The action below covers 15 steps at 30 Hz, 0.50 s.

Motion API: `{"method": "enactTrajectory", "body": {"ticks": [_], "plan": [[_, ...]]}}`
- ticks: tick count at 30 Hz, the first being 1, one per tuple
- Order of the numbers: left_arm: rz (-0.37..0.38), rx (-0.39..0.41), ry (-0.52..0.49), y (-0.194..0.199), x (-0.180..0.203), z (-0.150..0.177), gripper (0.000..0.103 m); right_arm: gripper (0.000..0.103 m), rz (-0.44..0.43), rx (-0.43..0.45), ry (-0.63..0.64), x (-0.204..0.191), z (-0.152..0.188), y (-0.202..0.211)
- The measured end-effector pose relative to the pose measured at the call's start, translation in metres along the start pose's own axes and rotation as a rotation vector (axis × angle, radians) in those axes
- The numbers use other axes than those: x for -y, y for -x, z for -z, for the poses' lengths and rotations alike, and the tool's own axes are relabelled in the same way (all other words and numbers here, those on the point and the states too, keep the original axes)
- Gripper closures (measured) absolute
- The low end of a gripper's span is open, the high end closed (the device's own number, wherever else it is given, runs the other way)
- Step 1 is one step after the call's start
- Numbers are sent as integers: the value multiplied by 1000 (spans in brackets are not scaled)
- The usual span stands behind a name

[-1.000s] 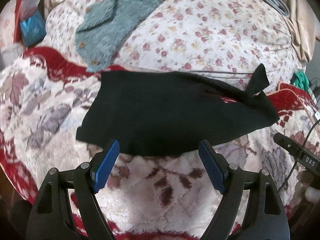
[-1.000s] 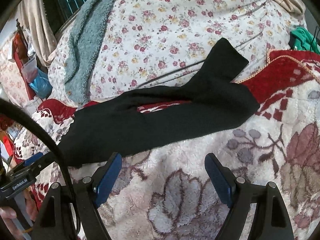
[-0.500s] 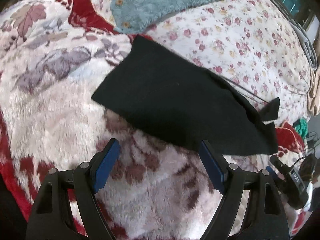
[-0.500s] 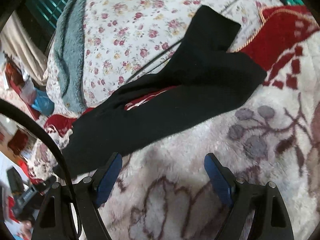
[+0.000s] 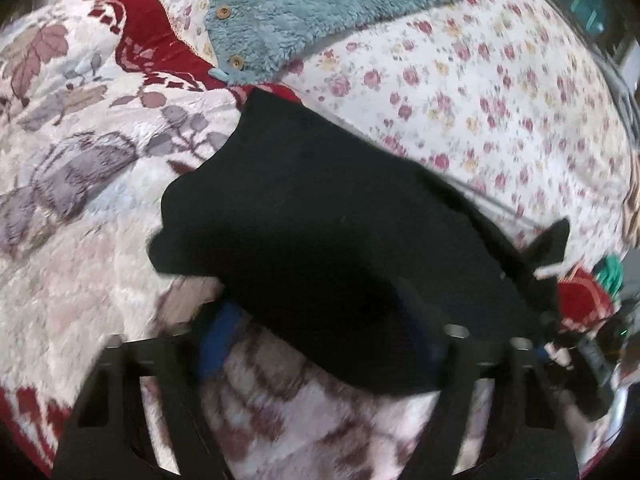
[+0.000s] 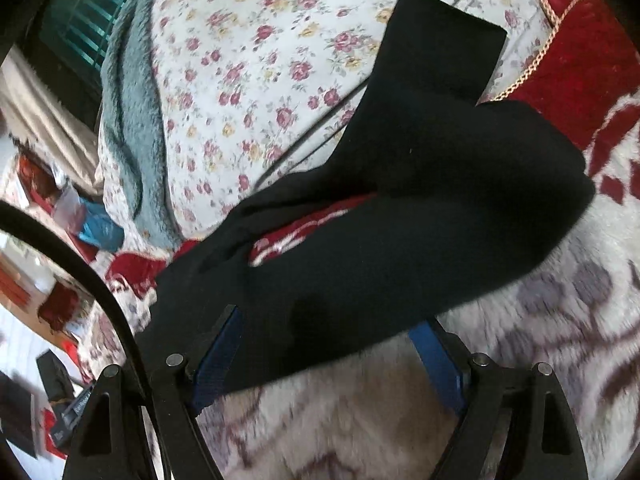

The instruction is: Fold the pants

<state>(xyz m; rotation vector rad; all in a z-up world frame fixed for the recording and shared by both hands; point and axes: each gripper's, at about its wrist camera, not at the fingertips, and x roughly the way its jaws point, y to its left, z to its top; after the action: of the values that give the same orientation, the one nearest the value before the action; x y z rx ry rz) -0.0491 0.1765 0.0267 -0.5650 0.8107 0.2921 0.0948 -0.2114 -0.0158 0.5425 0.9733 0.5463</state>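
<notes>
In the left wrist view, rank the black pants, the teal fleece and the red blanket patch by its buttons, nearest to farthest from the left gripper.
1. Black pants: near edge lies between the closing jaws of the left gripper.
2. Red blanket patch: upper left, beyond the pants.
3. Teal fleece: top centre. It borders the patch, so these two are close to call.

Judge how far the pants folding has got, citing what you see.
Done: the black pants lie spread on the floral blanket, unfolded. In hand: left gripper and right gripper straddle the near edge, jaws closing. Left: gripping and every fold.
</notes>
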Motion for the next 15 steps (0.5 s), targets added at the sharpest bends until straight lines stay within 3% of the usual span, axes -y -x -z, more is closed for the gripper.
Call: {"method": "enactTrajectory", "body": {"ticks": [2, 4, 7, 15], "plan": [[-24, -10, -4, -6, 2, -6, 67, 72, -2, -39, -35, 6, -8, -13], [-43, -24, -29, -11, 4, -7, 82, 86, 20, -45, -52, 9, -9, -18], [-30, -20, -50, -5, 3, -6, 88, 94, 9, -8, -16, 2, -4, -5], [16, 27, -94, 33, 0, -15, 90, 96, -1, 11, 46, -22, 22, 35]]}}
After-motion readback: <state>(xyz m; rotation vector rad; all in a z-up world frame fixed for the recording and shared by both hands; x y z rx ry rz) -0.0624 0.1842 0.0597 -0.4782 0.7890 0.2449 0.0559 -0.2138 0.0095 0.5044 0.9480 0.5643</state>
